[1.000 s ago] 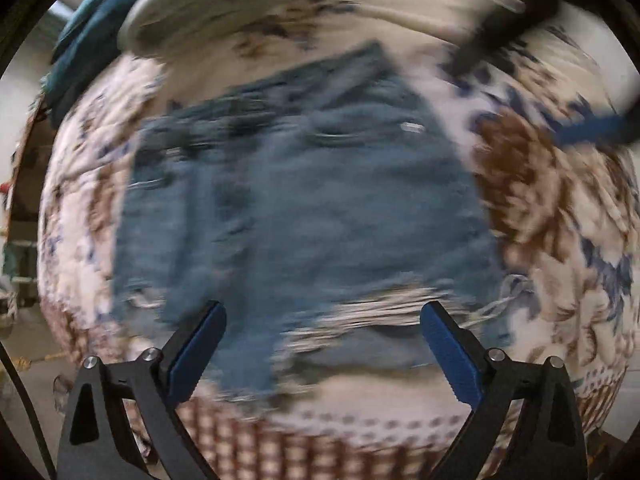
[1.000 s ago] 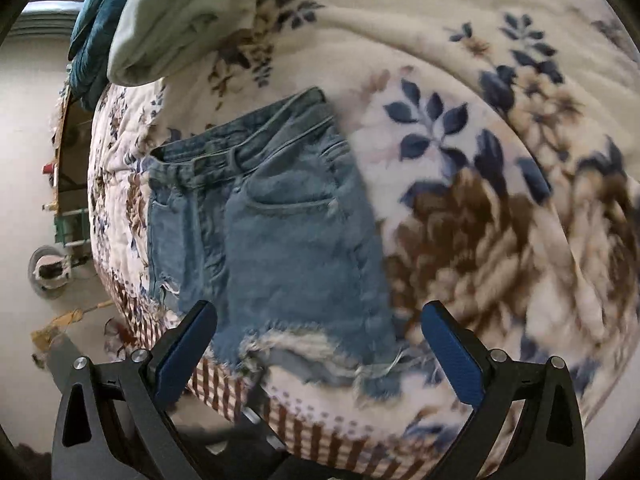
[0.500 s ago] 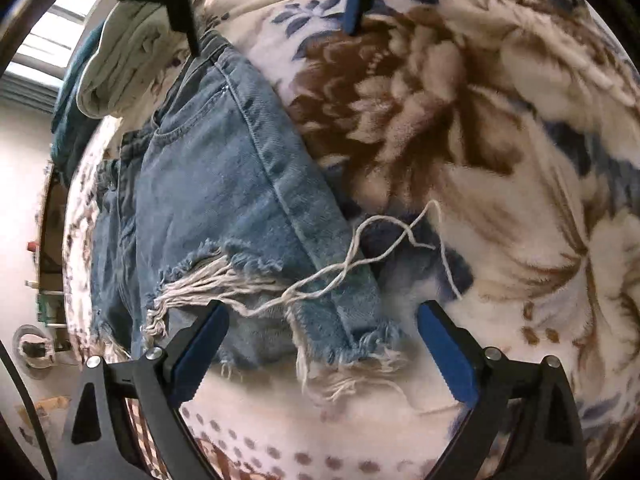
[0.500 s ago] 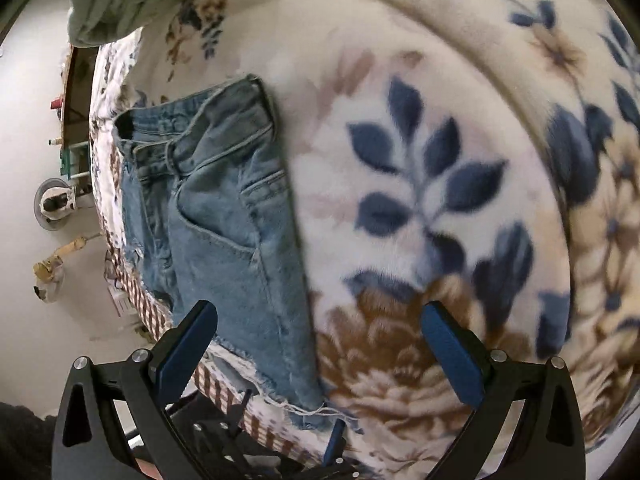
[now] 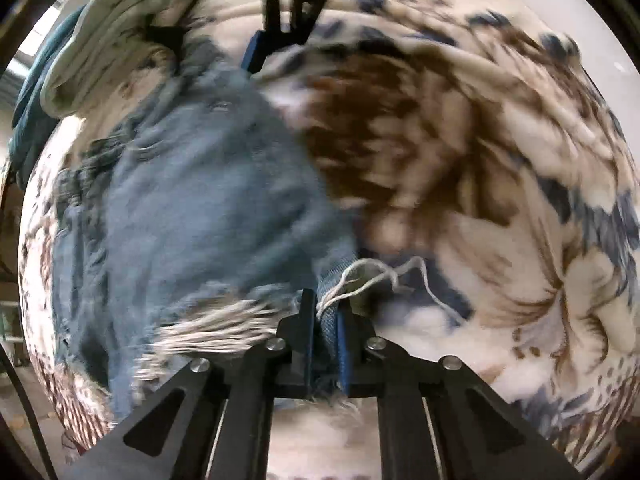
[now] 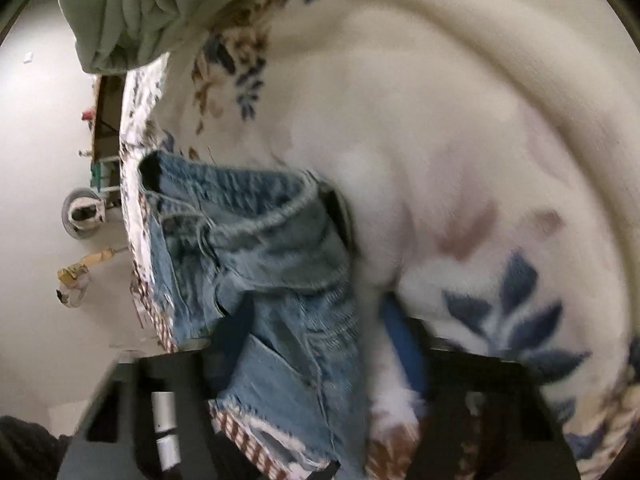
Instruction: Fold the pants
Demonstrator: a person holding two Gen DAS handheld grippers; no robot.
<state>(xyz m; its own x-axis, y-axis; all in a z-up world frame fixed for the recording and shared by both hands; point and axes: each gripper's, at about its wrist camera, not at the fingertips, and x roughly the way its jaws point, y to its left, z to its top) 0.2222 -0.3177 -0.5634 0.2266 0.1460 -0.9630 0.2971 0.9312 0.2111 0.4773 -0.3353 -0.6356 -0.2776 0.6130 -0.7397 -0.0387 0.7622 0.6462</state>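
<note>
Blue denim shorts (image 5: 192, 208) with frayed hems lie on a floral blanket (image 5: 500, 200). My left gripper (image 5: 325, 344) is shut on the frayed hem corner of the shorts, with loose white threads beside it. In the left wrist view my right gripper (image 5: 224, 46) shows at the top, at the waistband end. In the right wrist view the shorts (image 6: 260, 248) lie with the waistband up. My right gripper (image 6: 320, 344) straddles the waistband corner with its fingers apart; one blue pad (image 6: 404, 344) presses into the blanket beside the denim. The view is blurred.
A pale green folded cloth (image 5: 104, 40) and a teal one (image 5: 32, 92) lie at the far left of the bed. It also shows in the right wrist view (image 6: 132, 12). The bed edge and floor with small items (image 6: 80, 216) are at left.
My left gripper has shut on the hem corner of the shorts. My right gripper has moved down onto the waistband corner and its fingers have narrowed.
</note>
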